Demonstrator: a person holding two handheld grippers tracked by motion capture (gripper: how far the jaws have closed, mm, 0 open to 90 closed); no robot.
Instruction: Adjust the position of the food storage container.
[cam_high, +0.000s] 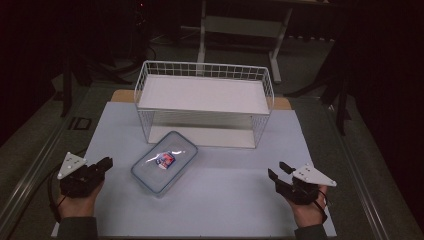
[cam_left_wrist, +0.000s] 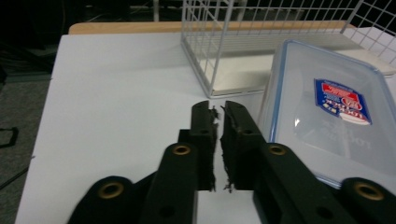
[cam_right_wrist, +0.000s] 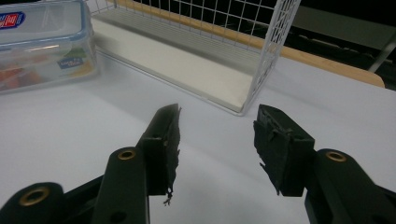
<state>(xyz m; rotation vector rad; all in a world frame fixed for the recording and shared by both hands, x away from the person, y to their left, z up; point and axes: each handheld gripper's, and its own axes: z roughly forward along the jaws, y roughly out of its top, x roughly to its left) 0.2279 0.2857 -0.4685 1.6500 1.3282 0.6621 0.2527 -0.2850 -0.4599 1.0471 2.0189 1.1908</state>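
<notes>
Resting on the white mat at the left, the left gripper has its jaws nearly touching, clenched on nothing. Just right of it lies the clear plastic container, lid clipped on with a blue seal and a red-and-blue label, set slantwise in front of the white wire rack. Far right, the right gripper rests with jaws parted, holding nothing. Judging by this, no grasp has begun; the next move calls for reaching in to the container from both sides.
</notes>
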